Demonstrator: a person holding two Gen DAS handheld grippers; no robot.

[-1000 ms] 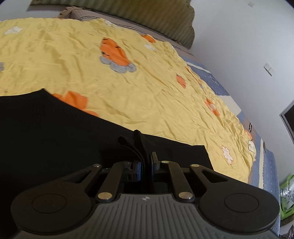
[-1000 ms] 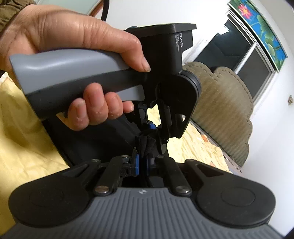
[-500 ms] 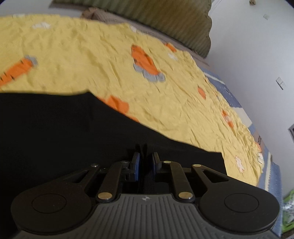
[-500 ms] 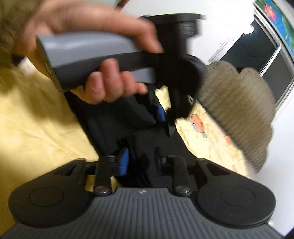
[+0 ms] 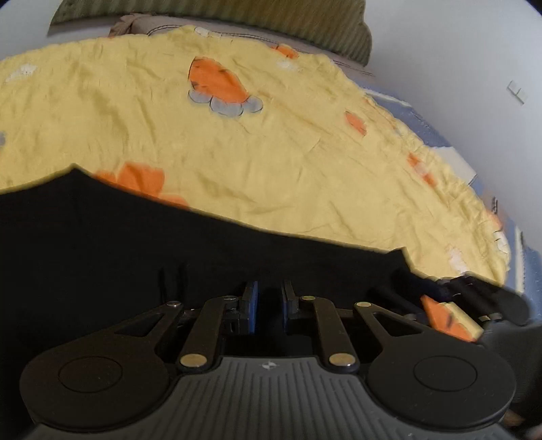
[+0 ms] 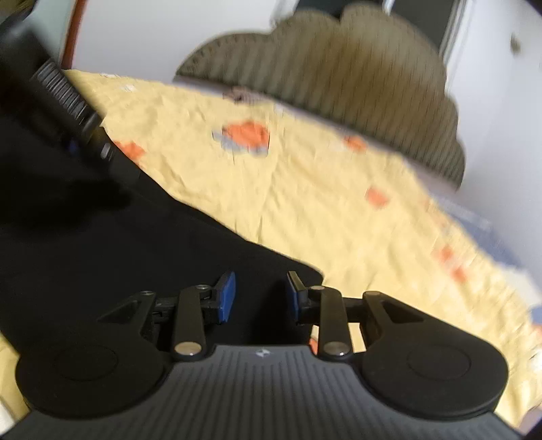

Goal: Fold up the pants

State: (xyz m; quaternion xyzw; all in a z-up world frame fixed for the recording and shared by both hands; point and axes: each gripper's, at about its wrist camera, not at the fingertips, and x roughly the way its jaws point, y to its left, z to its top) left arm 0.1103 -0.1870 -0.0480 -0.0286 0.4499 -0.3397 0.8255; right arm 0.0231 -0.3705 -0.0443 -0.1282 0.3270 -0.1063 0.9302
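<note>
Pants point(image 5: 101, 270), black, lie flat on the yellow sheet point(image 5: 271, 152) and fill the left wrist view from 9 o'clock across the bottom to about 4 o'clock. Their far edge runs from a corner at 9 o'clock down to another corner at 3 o'clock. The left gripper point(image 5: 269, 303) sits at 6 o'clock over the cloth. Its jaws are all but closed, with only a slit between the blue pads point(image 5: 251, 304) and no cloth seen in it. The headboard point(image 5: 237, 17) stands at 12 o'clock. A blurred dark tool reaches in at 4 o'clock, near the pants' right corner.

In the right wrist view, the left gripper's body is at 10 o'clock, above the pants. The pants cover the area from 9 o'clock to the centre, with one corner just past the right gripper point(image 6: 261, 294) at 6 o'clock. That gripper's jaws are apart and closing. Nothing is between the pads, and the black cloth lies beneath them. The sheet spreads from 12 to 4 o'clock, and the headboard is at 1 o'clock. This view is blurred.
</note>
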